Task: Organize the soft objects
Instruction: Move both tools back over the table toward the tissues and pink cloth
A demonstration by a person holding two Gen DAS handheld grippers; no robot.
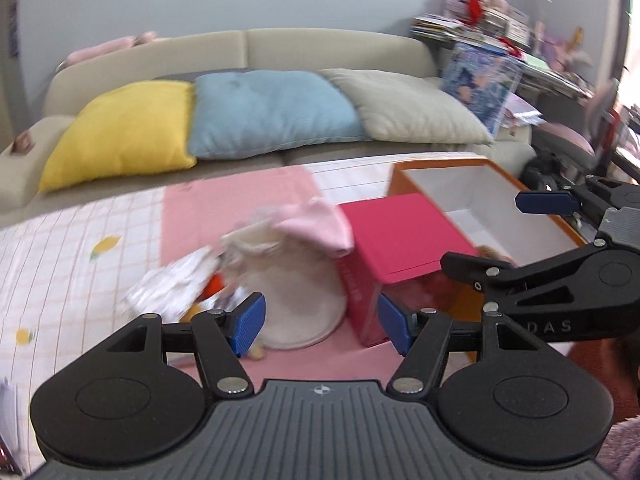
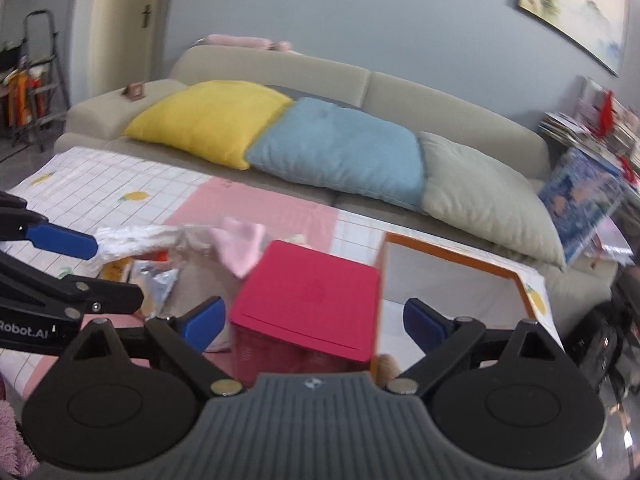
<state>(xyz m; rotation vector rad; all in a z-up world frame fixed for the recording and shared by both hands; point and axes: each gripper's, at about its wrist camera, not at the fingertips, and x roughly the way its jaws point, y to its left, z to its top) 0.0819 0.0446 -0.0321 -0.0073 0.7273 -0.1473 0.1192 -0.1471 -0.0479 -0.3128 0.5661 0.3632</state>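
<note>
Our left gripper (image 1: 320, 322) and right gripper (image 2: 314, 322) hang released, empty. The orange box (image 1: 460, 170) stands open, white inside, touching the lidded pink box (image 1: 394, 236); a pink cloth (image 1: 316, 226) tops the cream bag (image 1: 296, 292) at left

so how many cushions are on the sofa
3, side by side along the sofa seat: the yellow cushion at the left end, the blue cushion in the middle, the beige cushion at the right. None seems hidden.

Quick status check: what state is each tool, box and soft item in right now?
Left tool: open, empty.
Right tool: open, empty.
Pink box: lid closed.
Orange box: open, tilted.
Pink cloth: draped on cream bag.
Three cushions: lined up along sofa.
</note>
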